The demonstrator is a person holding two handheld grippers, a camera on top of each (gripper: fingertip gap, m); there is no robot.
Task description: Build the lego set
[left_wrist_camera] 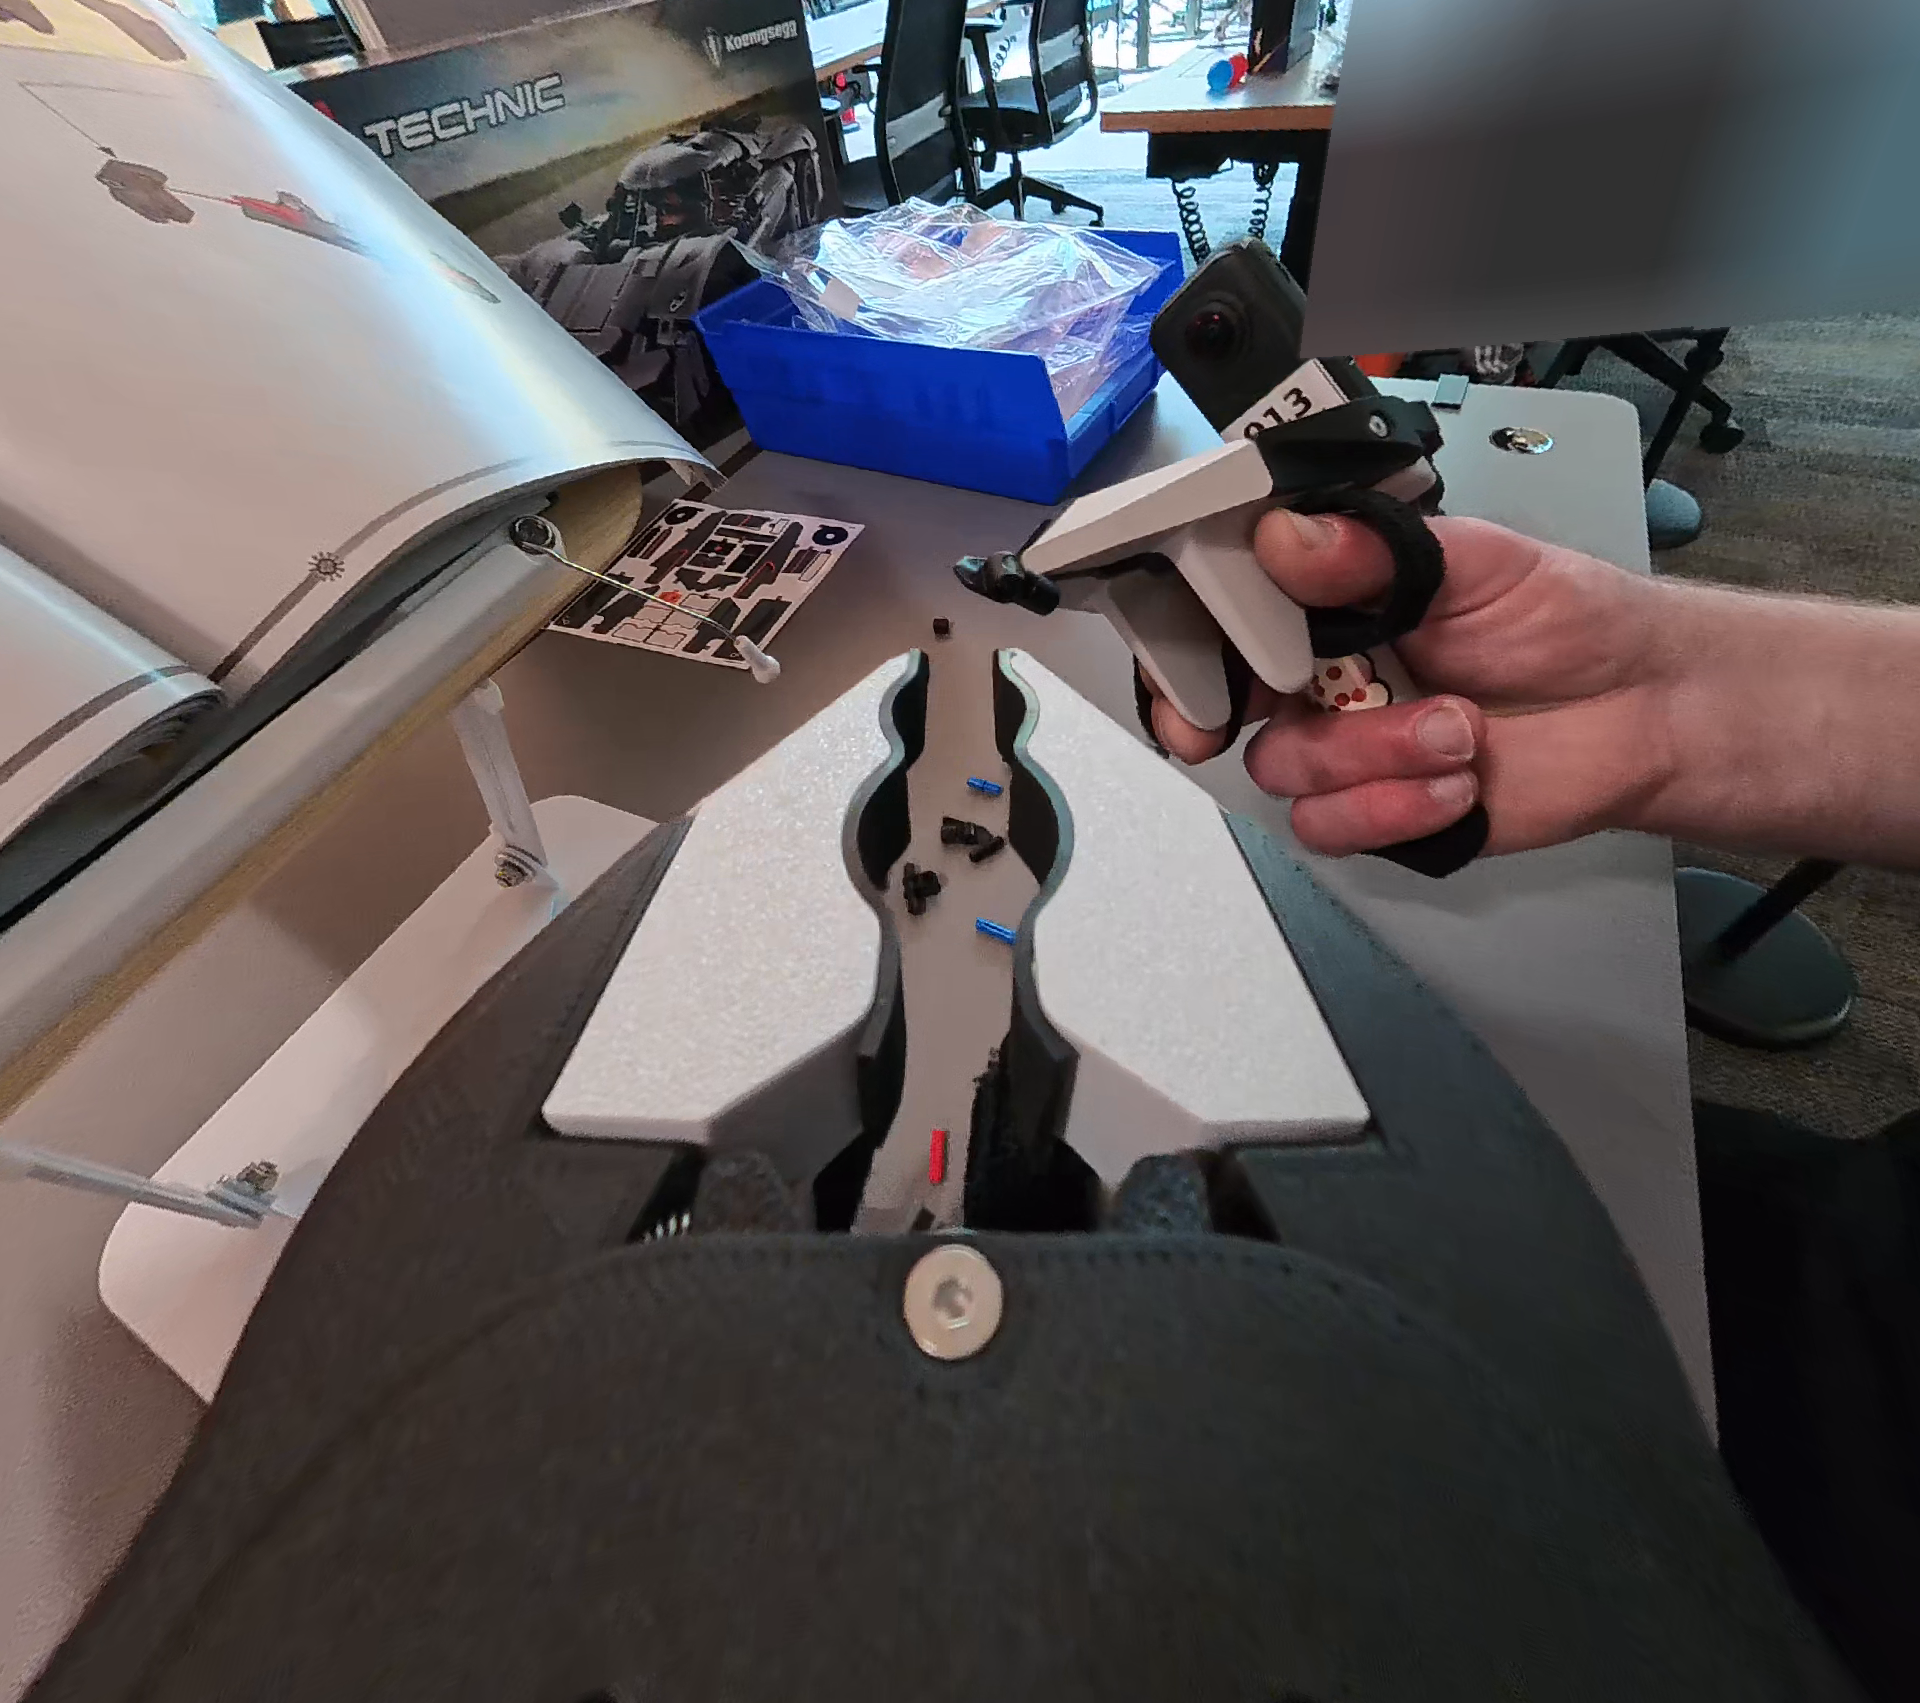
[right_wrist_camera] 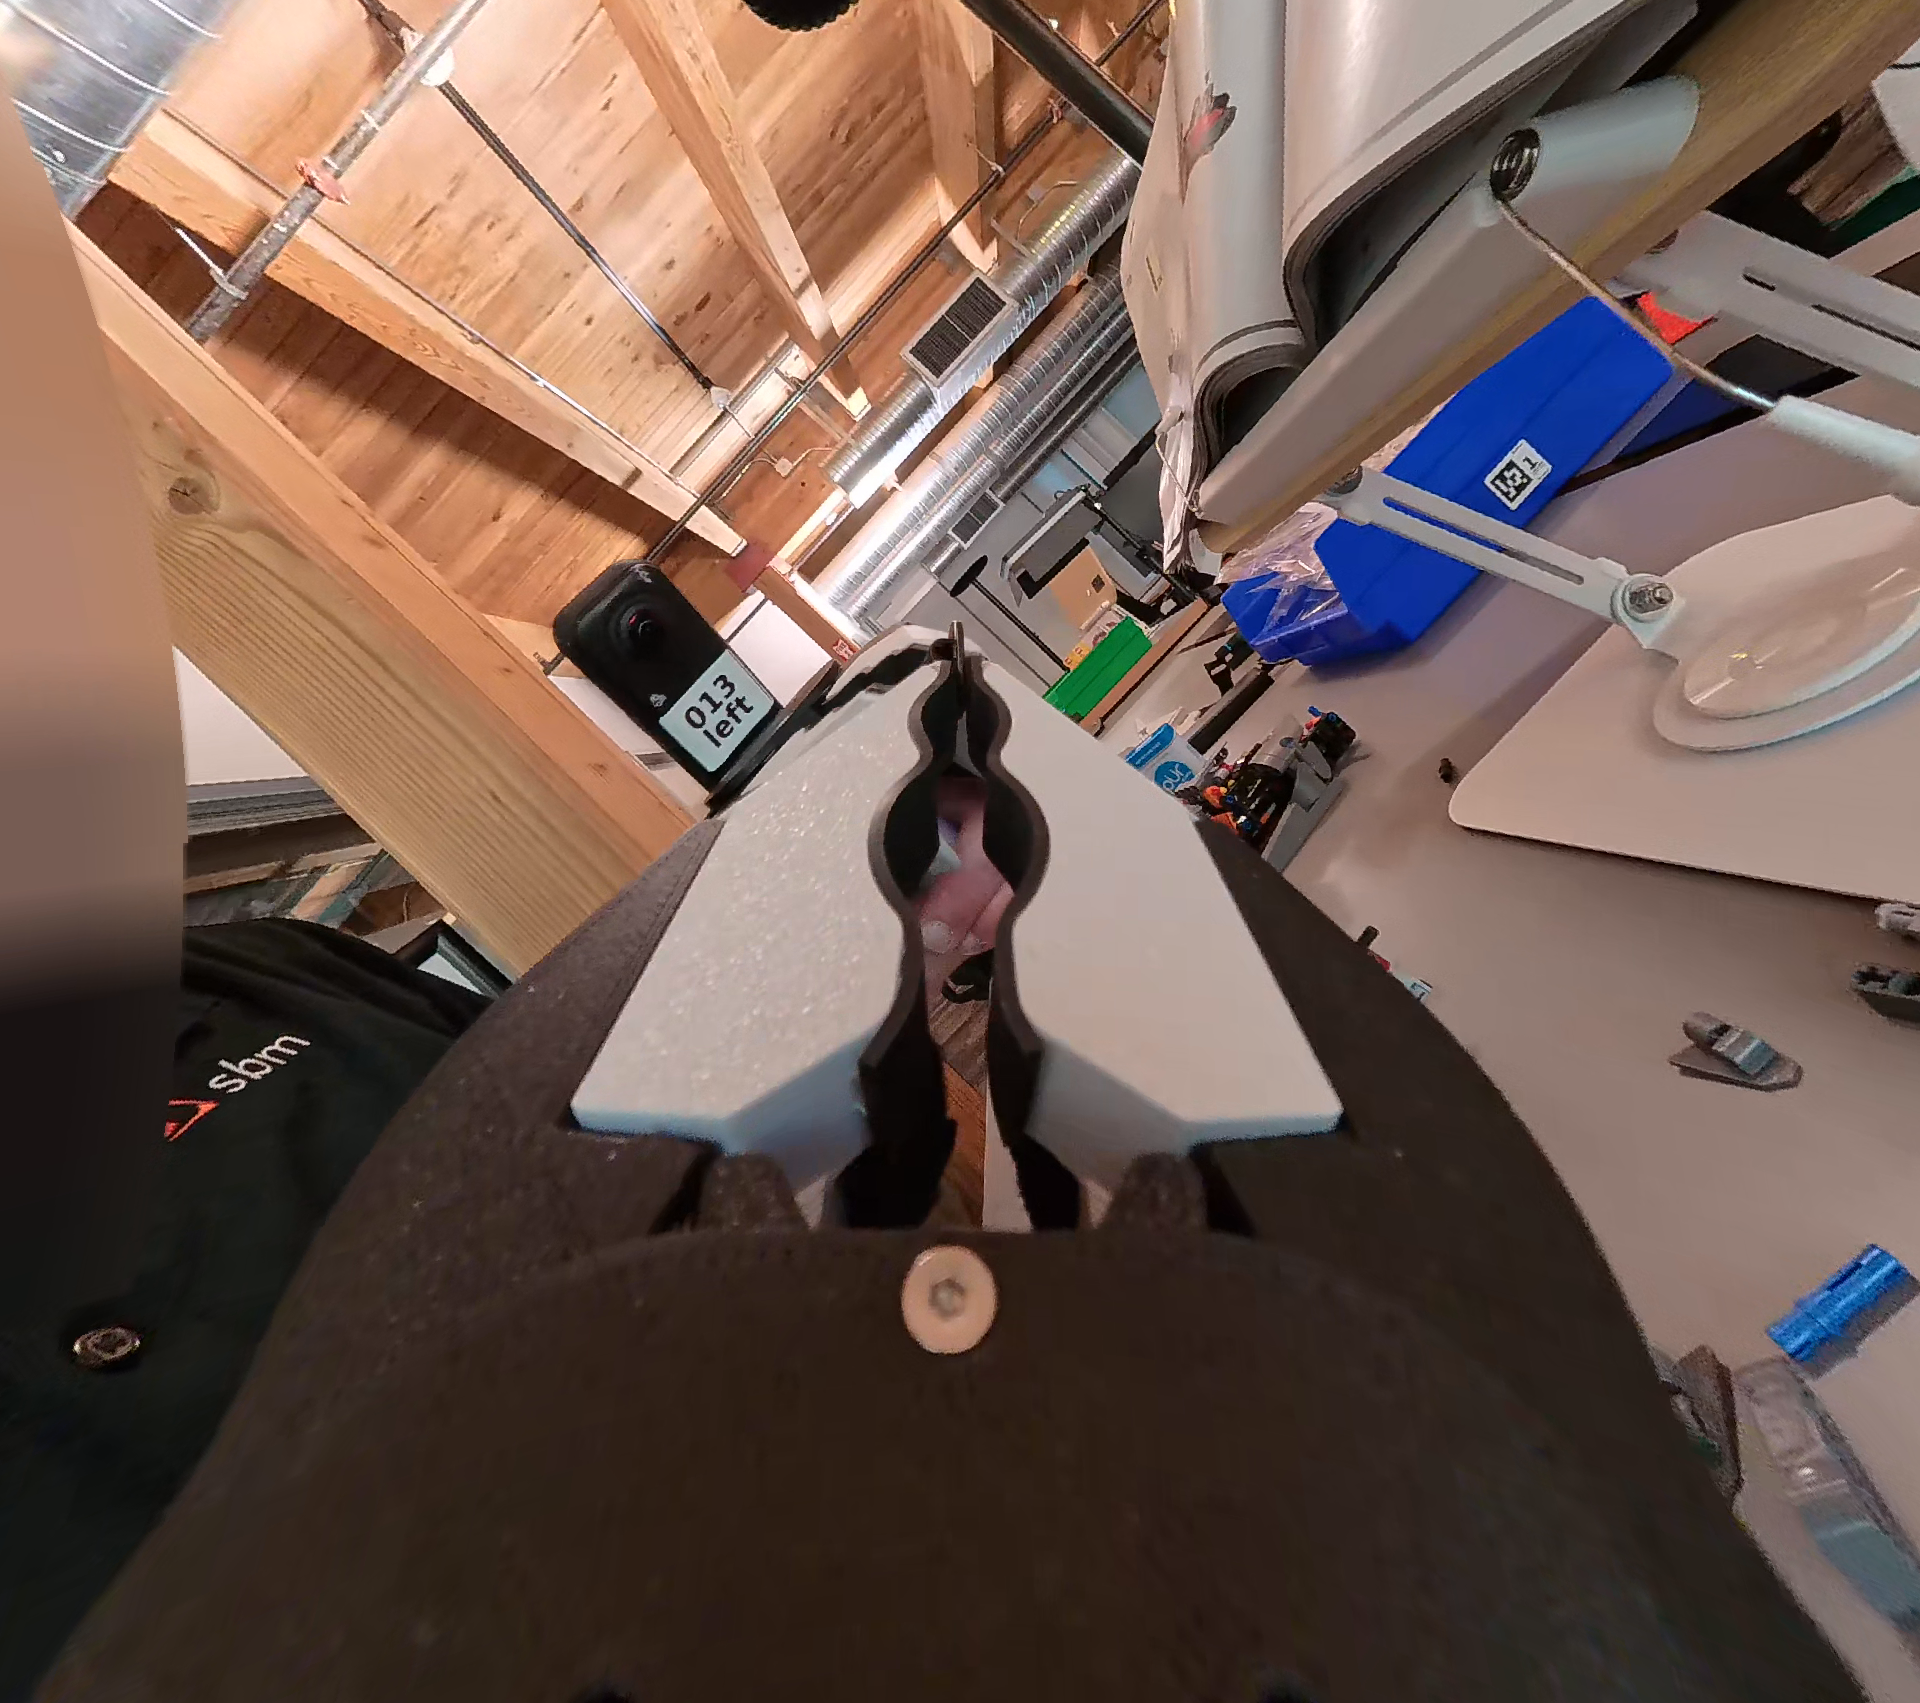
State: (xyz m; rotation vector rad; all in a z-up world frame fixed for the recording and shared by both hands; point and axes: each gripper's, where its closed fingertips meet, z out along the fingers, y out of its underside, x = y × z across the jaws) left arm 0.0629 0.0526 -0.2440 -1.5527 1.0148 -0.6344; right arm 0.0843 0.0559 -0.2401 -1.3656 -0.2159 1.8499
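1. We see our left tool (left_wrist_camera: 956, 666) hanging above the grey tabletop (left_wrist_camera: 1507, 978) with its two fingers spread apart and nothing between them.
2. Through that gap we see loose lego pieces lying on the tabletop: two small blue pins (left_wrist_camera: 983, 785), a cluster of small black pieces (left_wrist_camera: 971, 838) and one red pin (left_wrist_camera: 938, 1157) nearer the tool's base.
3. A single tiny black piece (left_wrist_camera: 941, 627) sits on the tabletop just beyond the left fingertips.
4. Our right tool (left_wrist_camera: 1003, 575) is held in a hand (left_wrist_camera: 1475, 677) to the right, raised off the tabletop, its fingers pinched on a small black lego part (left_wrist_camera: 987, 570).
5. In the right wrist view the same tool (right_wrist_camera: 961, 666) points up toward the wooden ceiling, its tips pressed together on that small dark part (right_wrist_camera: 958, 647).
6. A sticker sheet (left_wrist_camera: 712, 578) lies flat on the tabletop, beside the open instruction book (left_wrist_camera: 260, 365), which rests on a stand at the left.
7. Behind the sheet we see a blue bin (left_wrist_camera: 914, 406) filled with clear plastic bags (left_wrist_camera: 966, 282), and the set's box (left_wrist_camera: 582, 126) stands behind it.
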